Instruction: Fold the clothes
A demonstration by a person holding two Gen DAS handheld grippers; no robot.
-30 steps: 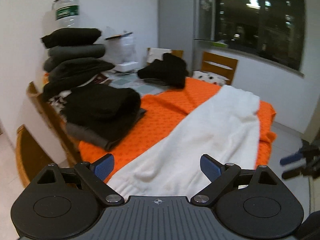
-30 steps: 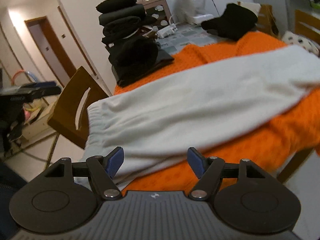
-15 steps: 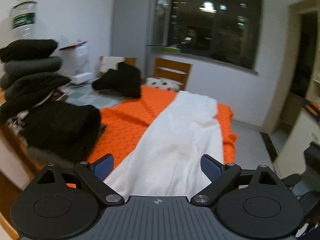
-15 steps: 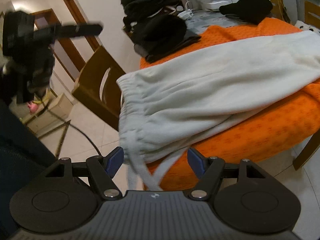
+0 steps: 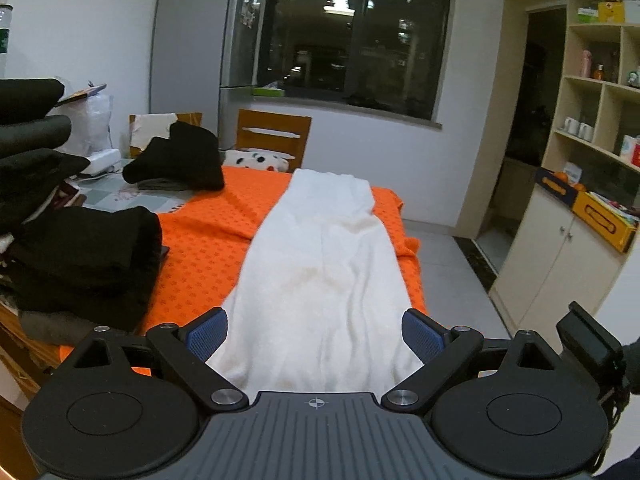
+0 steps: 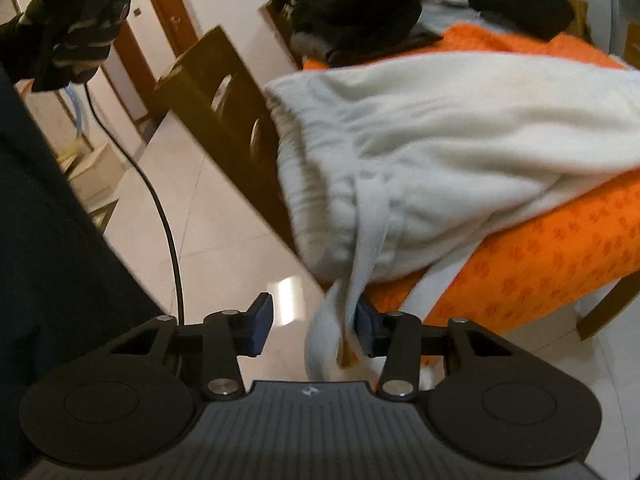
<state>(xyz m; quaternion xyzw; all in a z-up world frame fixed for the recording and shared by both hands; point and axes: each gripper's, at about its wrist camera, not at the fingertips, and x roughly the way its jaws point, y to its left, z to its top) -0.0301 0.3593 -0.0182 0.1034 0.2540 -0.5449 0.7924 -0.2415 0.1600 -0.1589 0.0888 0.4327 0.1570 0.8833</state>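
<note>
Your right hand-held gripper (image 6: 312, 328) has dropped to the white trousers' (image 5: 320, 264) waistband, narrowing around the drawstring (image 6: 360, 264); the left hand-held gripper (image 5: 316, 338) gapes empty.

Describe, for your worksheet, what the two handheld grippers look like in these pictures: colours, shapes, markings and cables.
Both match. The left gripper and the right gripper each have a ribbed dark grey body with a small crosshair mark, two round black discs at the sides, black linkage arms with silver pivot pins, and blue ridged finger pads. In the right wrist view a black cable hangs below the other gripper.
</note>
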